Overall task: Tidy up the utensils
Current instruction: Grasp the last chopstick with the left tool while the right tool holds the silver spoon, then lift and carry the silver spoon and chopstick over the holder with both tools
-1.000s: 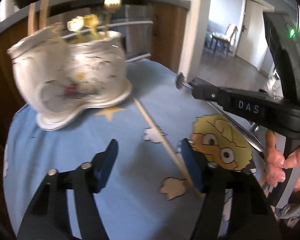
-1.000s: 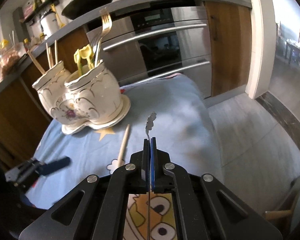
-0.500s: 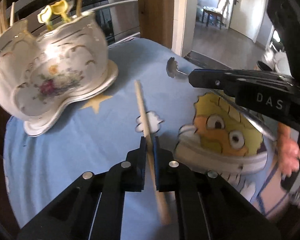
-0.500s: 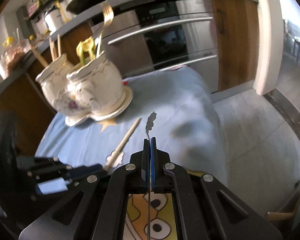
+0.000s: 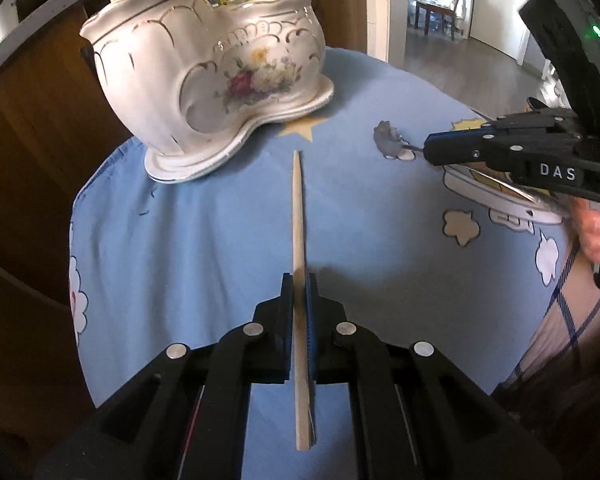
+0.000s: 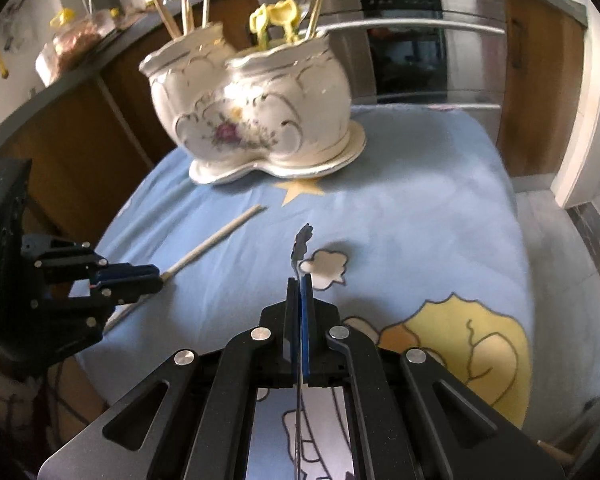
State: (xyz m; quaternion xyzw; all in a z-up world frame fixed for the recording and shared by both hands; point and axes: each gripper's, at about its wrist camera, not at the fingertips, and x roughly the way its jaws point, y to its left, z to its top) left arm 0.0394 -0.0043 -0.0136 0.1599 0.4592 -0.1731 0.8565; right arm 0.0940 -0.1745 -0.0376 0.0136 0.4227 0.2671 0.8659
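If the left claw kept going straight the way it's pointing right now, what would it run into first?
Most likely the blue tablecloth just ahead, since the left claw, shut on the wooden chopstick, tilts downward. The chopstick's tip would arrive first. The white ceramic holder sits beyond, slightly left, though depth is uncertain.

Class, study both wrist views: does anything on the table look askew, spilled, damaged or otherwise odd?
Nothing looks spilled or broken. The ceramic holder stands upright on the blue cloth. The left gripper clamps a wooden chopstick; the right gripper clamps a thin metal utensil.
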